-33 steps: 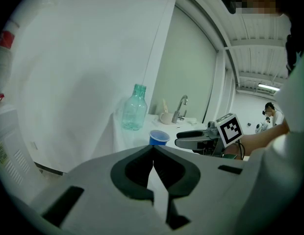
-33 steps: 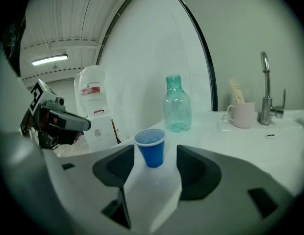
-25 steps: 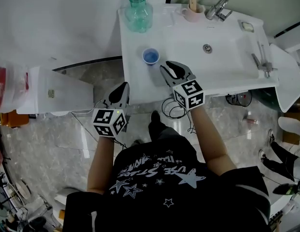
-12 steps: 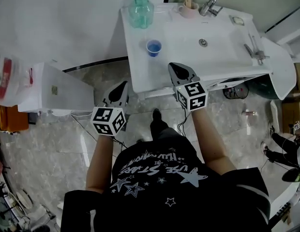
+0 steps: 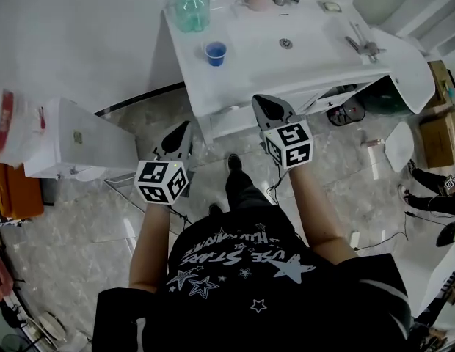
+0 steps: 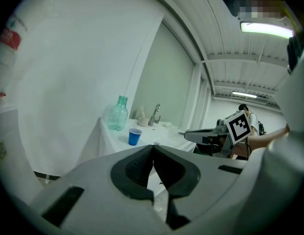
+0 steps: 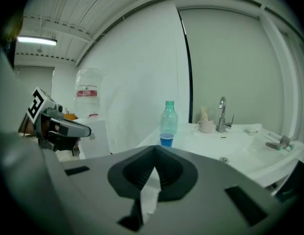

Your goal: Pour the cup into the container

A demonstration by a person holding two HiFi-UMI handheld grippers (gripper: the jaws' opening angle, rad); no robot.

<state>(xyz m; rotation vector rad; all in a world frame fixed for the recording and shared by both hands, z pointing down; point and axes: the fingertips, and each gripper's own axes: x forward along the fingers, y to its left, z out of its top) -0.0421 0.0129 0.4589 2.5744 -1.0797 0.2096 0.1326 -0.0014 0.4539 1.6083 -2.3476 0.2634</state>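
Two grippers, both empty. Your left gripper (image 5: 185, 129) is pinched shut w/ nothing in it, off the counter (image 5: 315, 64) edge and well short of the task items. The green-tint bottle (image 5: 191, 7) stands at the counter's far left corner. The blue cup (image 5: 215, 52) stands upright just in front of it, not touching. Your right gripper (image 5: 263, 103) is closed tight too, nothing held, near the front edge. Cup's prob light and thin-walled, crushes easy: take it mid-wall w/ a soft squeeze. Bottle neck's narrow, so pour slow.
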